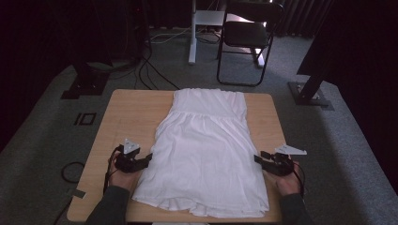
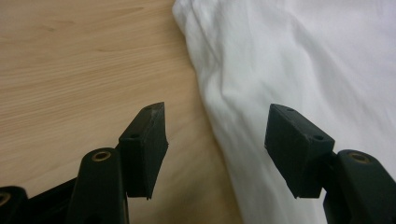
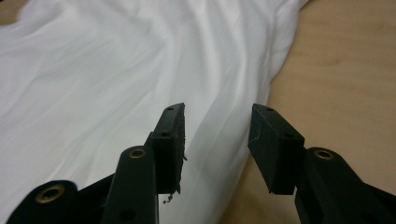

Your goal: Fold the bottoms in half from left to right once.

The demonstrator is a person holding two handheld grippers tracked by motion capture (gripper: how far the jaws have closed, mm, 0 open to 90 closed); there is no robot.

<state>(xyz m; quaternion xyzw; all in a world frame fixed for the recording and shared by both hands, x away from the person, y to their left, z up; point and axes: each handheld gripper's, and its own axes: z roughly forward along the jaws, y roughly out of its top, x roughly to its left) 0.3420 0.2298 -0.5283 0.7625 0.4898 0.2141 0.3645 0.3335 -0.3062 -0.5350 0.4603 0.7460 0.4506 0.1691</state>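
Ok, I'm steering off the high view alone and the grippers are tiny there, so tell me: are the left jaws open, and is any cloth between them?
Observer: The left gripper is open. In its own view the garment's side edge runs up between the jaws, which are not closed on it.
Operator: And the right one?
Observer: The right gripper is open too, with the garment's other side edge running between its jaws; bare table lies beyond that edge.
Operator: Is the cloth smooth near the right gripper?
Observer: No, the right gripper view shows soft wrinkles fanning across the fabric ahead of the jaws.
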